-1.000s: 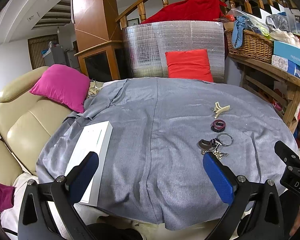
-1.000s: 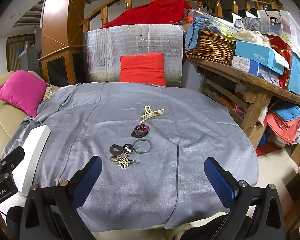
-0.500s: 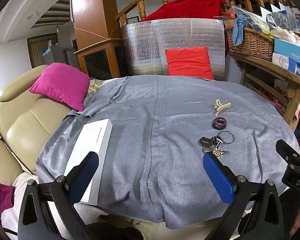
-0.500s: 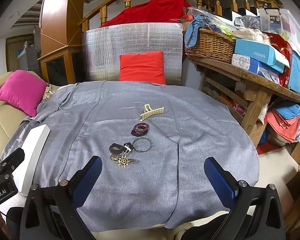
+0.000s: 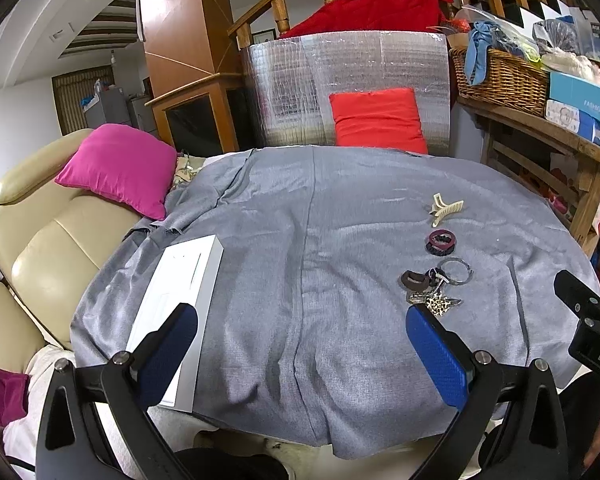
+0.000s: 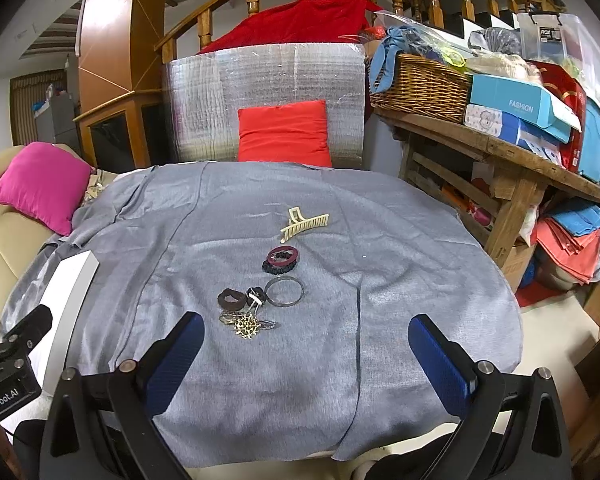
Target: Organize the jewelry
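On the grey cloth lie a cream hair claw [image 6: 303, 223] [image 5: 444, 208], dark hair ties [image 6: 281, 259] [image 5: 441, 241], a metal bangle [image 6: 284, 291] [image 5: 456, 271], a brown tie [image 6: 230, 300] [image 5: 414, 280] and a gold leopard-print clip [image 6: 247, 325] [image 5: 438, 303]. A white box [image 5: 180, 300] [image 6: 66, 292] lies shut at the left. My left gripper [image 5: 302, 354] hovers open over the near edge, the box by its left finger and the clip by its right. My right gripper [image 6: 306, 360] is open too, just short of the clip. Both hold nothing.
The round table's grey cloth [image 6: 400, 272] drops off at the near and right edges. A beige sofa [image 5: 48, 240] with a pink cushion [image 5: 120, 168] stands at the left. A wooden shelf [image 6: 500, 148] with a basket and boxes stands at the right, a red cushion [image 6: 284, 132] behind.
Both views have shifted only slightly; the left gripper drifted a little forward. Nothing on the table has moved, and both grippers stay open.
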Motion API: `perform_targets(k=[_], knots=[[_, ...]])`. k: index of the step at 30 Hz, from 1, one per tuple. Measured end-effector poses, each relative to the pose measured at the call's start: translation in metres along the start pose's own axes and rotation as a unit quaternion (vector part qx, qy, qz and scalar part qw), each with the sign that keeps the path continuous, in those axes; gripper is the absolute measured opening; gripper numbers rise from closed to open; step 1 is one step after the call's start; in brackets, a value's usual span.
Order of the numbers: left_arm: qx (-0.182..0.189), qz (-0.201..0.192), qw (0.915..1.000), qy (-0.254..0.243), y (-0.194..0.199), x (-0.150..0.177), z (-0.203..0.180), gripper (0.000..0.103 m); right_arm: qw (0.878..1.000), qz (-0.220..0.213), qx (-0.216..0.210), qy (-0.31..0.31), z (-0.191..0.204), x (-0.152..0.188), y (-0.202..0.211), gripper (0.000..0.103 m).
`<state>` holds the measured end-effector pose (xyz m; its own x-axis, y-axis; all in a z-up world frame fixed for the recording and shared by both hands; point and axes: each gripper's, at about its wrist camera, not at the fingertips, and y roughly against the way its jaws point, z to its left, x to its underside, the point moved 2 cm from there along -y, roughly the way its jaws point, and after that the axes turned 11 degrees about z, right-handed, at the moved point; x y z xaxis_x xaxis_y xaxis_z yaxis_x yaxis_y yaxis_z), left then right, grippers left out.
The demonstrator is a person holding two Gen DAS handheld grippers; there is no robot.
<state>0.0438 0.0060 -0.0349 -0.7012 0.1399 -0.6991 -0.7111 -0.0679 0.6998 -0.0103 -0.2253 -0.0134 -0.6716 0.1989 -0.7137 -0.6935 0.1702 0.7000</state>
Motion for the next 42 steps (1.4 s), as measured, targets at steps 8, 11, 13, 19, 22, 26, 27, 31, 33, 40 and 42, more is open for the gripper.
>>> perform_targets(k=[8,11,13,19,22,26,27,31,33,40,42], knots=[[-0.002,0.006,1.0,-0.001,-0.009,-0.003,-0.001,0.103,1.0,0.003,-0.002,-0.006,-0.003,-0.006,-0.008,0.103],[-0.003,0.008,1.0,-0.002,-0.012,-0.005,-0.002,0.103,1.0,0.003,-0.003,-0.008,-0.004,-0.009,-0.012,0.103],[-0.004,0.009,0.9999,-0.002,-0.014,-0.006,-0.003,0.103,1.0,0.004,-0.003,-0.008,-0.004,-0.011,-0.014,0.103],[-0.01,0.018,0.9998,-0.006,-0.031,-0.012,-0.006,0.103,1.0,0.003,-0.009,-0.016,-0.01,-0.026,-0.024,0.103],[-0.004,0.036,0.9993,-0.009,-0.051,-0.019,-0.01,0.103,0.999,0.007,-0.017,-0.03,-0.018,-0.041,-0.038,0.103],[0.017,0.082,0.9965,-0.008,-0.102,-0.036,-0.021,0.103,0.996,0.028,-0.054,-0.059,-0.032,-0.063,-0.072,0.103],[0.018,0.094,0.9954,-0.006,-0.116,-0.04,-0.024,0.103,0.995,0.033,-0.062,-0.069,-0.035,-0.068,-0.081,0.103],[0.035,0.122,0.9918,0.007,-0.161,-0.052,-0.034,0.103,0.984,0.064,-0.12,-0.118,-0.048,-0.087,-0.13,0.103],[0.036,0.123,0.9916,0.017,-0.18,-0.06,-0.036,0.103,0.977,0.076,-0.143,-0.137,-0.051,-0.095,-0.154,0.1],[0.007,0.111,0.9933,0.032,-0.209,-0.063,-0.03,0.103,0.951,0.12,-0.22,-0.183,-0.051,-0.129,-0.24,0.077],[0.017,0.117,0.9924,0.034,-0.216,-0.065,-0.03,0.103,0.942,0.126,-0.238,-0.2,-0.052,-0.14,-0.265,0.077]])
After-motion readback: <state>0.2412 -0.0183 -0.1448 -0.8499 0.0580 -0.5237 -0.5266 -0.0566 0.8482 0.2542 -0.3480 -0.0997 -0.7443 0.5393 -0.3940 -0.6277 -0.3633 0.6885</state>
